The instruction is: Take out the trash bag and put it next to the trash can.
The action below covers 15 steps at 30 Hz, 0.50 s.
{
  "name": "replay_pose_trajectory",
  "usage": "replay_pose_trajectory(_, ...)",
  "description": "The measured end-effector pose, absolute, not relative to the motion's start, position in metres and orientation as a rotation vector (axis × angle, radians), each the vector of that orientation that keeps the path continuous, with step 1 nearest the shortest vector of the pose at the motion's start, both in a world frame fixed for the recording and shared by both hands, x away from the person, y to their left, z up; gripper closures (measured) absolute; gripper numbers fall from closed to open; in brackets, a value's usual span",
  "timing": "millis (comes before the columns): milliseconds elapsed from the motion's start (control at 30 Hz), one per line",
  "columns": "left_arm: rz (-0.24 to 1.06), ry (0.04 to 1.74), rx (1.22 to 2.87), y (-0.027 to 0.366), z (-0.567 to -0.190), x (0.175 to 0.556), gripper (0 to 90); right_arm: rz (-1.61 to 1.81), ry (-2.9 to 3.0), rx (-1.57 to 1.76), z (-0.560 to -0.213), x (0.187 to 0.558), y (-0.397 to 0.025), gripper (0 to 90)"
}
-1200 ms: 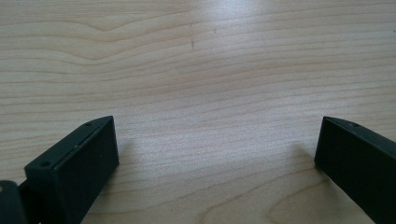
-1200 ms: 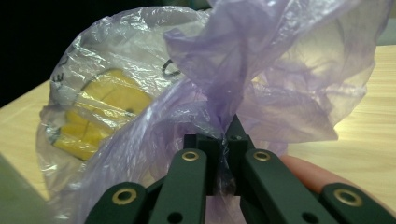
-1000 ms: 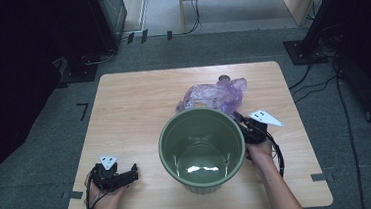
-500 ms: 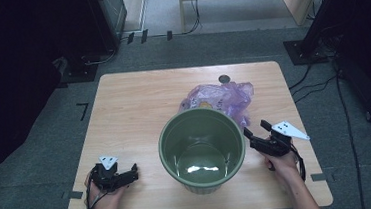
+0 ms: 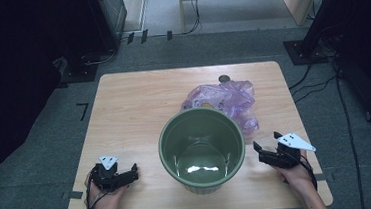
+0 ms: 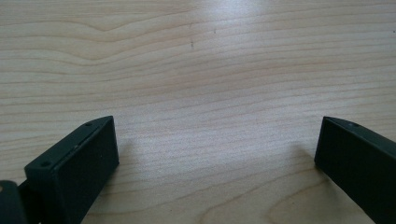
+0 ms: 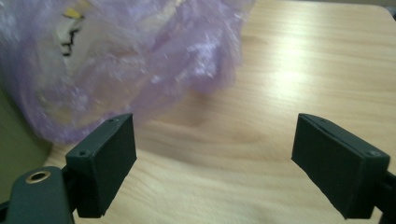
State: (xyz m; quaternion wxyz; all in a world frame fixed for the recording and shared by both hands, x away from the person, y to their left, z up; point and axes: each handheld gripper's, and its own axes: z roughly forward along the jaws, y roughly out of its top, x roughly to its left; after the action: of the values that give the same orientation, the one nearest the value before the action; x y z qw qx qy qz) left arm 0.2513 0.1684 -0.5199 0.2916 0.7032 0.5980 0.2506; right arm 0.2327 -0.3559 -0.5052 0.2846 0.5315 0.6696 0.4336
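1. High view: a light wooden desk stands on grey carpet, with a green bucket upright near its front edge, roughly at the middle. The bucket is empty, and its inner floor catches a bright reflection.
2. A crumpled purple plastic bag lies just behind the bucket and to its right, touching or nearly touching the rim; something pale with a yellow patch shows through the film, though it is too blurred to name.
3. A small dark round object sits near the far edge of the desk, beyond the bag.
4. The left gripper rests low at the front left corner of the desk, held in the person's left hand, well apart from the bucket. In the left gripper view its jaws stand spread wide over bare wood grain, with nothing between them.
5. The right gripper sits at the front right, just beside the bucket's wall, held in the right hand, with its grey three-cornered plate on top.
6. In the right gripper view the jaws are likewise spread wide and empty; the purple bag fills the upper left ahead of them, and a sliver of green bucket shows at the left edge.
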Motion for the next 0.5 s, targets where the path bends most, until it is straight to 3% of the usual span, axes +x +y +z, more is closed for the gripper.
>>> replay_pose_trajectory(500, 0.668, 1.594, 1.875, 0.168, -0.52, 0.251, 0.0, 1.017, 1.716, 1.545, -0.51, 0.206, -0.393, 13.5)
